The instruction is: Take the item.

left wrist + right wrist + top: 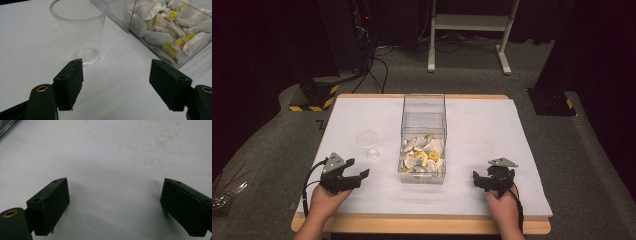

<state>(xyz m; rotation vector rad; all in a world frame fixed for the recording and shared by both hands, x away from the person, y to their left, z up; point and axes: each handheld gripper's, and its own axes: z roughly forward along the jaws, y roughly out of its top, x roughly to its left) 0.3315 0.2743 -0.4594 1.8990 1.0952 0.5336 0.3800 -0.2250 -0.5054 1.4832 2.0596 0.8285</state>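
Tabletop (492, 125): white sheet on a wooden board, dark carpeted room behind.
Clear box (424, 120): centre of the tabletop, sachets (422, 154) heaped at its near end.
Plastic cup (368, 144): upright, empty, left of the box, just ahead of the left gripper (357, 177).
Left fingers: spread, nothing between them.
Right gripper (484, 181): near the front right, fingers spread over bare sheet.

On the surface (492, 130) before me, the box (423, 137) stands at the middle with the packets (422, 155) in its near end. The cup (368, 144) stands just left of it, upright. My left gripper (357, 179) is near-left, nearer than the cup; my right gripper (486, 181) is near-right, well apart from the box.
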